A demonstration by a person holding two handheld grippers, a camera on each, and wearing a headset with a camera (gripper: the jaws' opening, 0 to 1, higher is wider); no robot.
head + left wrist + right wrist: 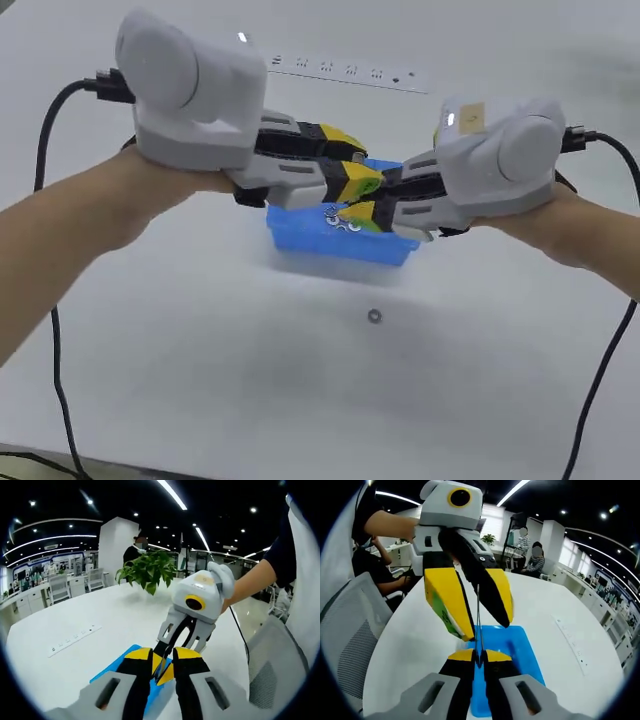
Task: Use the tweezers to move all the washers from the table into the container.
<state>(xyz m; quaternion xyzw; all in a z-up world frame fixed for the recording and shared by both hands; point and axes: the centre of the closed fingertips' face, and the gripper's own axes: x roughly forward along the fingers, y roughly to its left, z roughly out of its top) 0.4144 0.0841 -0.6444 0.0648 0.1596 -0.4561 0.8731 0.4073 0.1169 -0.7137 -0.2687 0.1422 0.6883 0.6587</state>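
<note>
**Head view:** left gripper (368, 182) and right gripper (352, 213) meet over the blue container (300, 235). 1 washer (374, 316) lies on the table (200, 380).

**Left gripper view:** jaws flank the tweezers (161, 666); grip unclear.

**Right gripper view:** jaws clamp the tweezers, whose 2 arms lie nearly together.

The left gripper (370, 184) and right gripper (352, 214) hide much of the container (330, 247); its washers (341, 222) are too small to count.
</note>
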